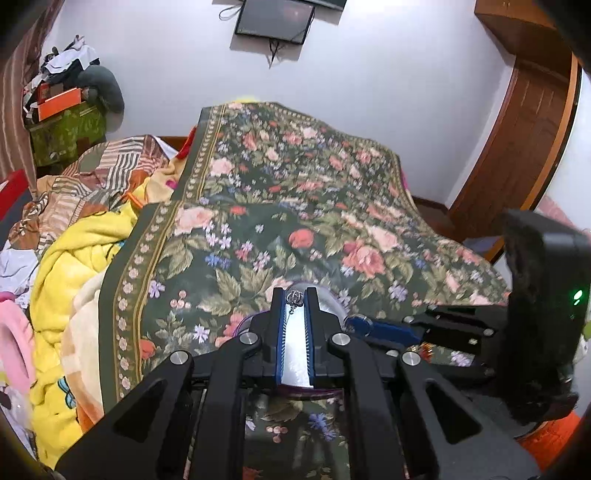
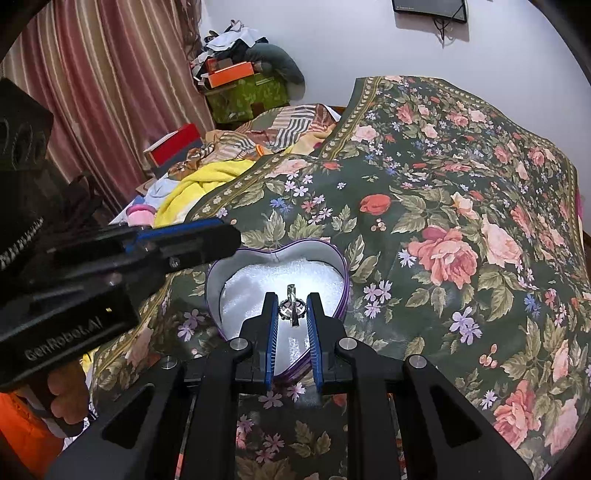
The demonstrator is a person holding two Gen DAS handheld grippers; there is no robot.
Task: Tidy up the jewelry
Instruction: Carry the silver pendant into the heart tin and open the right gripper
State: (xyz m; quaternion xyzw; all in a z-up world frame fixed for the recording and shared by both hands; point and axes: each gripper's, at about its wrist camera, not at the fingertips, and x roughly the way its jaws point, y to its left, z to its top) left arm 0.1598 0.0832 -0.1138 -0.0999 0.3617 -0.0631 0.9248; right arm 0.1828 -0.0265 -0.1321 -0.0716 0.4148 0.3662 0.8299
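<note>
Holding one ring per tongs (both clamped) over the heart tin; neither was deposited yet.

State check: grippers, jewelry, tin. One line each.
left gripper: shut on a small silver piece
right gripper: shut on a silver ring, above the tin
heart-shaped tin: open, no lid on, white padding bare
wall screen: dark
</note>
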